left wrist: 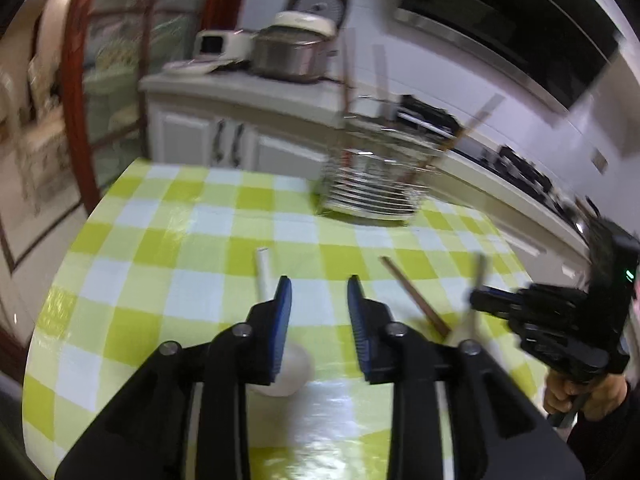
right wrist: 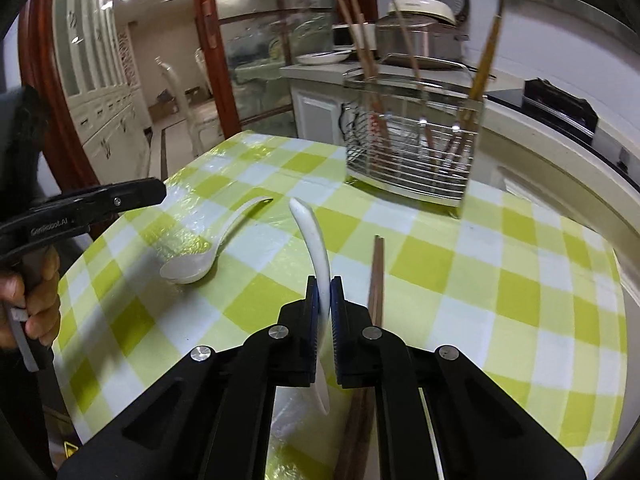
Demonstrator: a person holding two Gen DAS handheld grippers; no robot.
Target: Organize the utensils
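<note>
My right gripper (right wrist: 325, 284) is shut on a white ceramic spoon (right wrist: 314, 236), handle pointing up and away; it also shows in the left wrist view (left wrist: 476, 300). My left gripper (left wrist: 319, 285) is open, above a second white spoon (left wrist: 265, 270) lying on the checked table; that spoon shows in the right wrist view (right wrist: 212, 246). A pair of brown chopsticks (right wrist: 376, 272) lies on the table just right of my right gripper, also in the left wrist view (left wrist: 414, 298). A wire utensil holder (right wrist: 412, 152) with several chopsticks stands at the far side (left wrist: 372, 176).
The round table (right wrist: 500, 280) has a green-and-white checked cloth. Behind it runs a white kitchen counter (left wrist: 248, 84) with a steel pot (left wrist: 288, 54) and a rice cooker (right wrist: 424, 8). A red-framed glass door (right wrist: 260, 52) stands at the left.
</note>
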